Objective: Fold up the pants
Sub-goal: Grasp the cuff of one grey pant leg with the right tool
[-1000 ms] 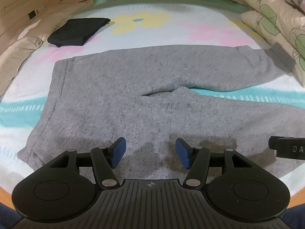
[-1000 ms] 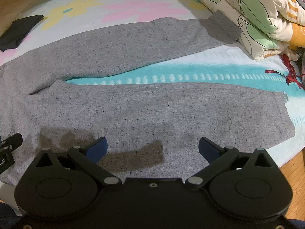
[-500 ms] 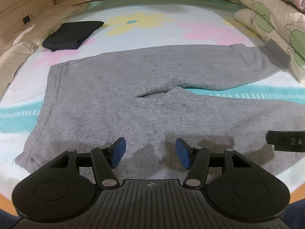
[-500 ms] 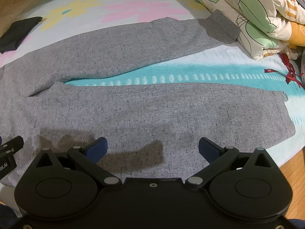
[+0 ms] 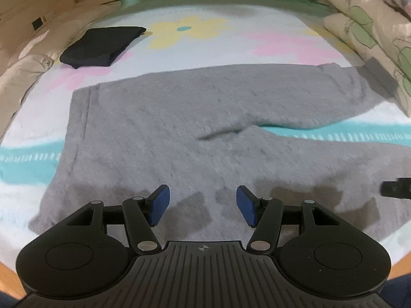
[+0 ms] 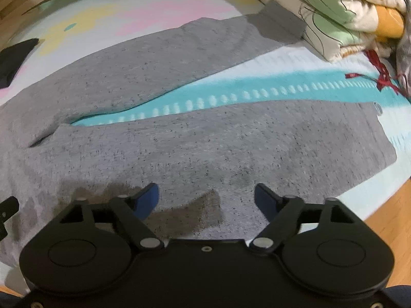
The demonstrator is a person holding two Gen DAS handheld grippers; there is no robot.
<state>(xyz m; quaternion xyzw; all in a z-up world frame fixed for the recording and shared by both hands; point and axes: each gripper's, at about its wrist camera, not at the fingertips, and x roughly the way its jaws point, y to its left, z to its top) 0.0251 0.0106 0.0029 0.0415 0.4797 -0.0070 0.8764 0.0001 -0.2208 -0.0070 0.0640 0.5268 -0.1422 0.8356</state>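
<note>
Presently, the grey heathered knit pants (image 5: 179, 128) lie spread flat on the flower-printed bedsheet (image 5: 231, 33), legs parted. The left gripper (image 5: 203, 202) hovers above the near edge by the seat, jaws apart, nothing between them. The right gripper (image 6: 205, 200) hangs over the near leg's lower edge, jaws closing, no cloth yet pinched. Beyond the left jaws lies a folded black garment (image 5: 100, 46).

One pair of grey pants (image 5: 179, 133) with two legs spread ahead of the jaws, one folded black garment (image 5: 102, 45) far beyond the left jaws, one red ribbon (image 6: 382, 77) off right, two grippers, left gripper (image 5: 203, 202), right gripper (image 6: 206, 197)
</note>
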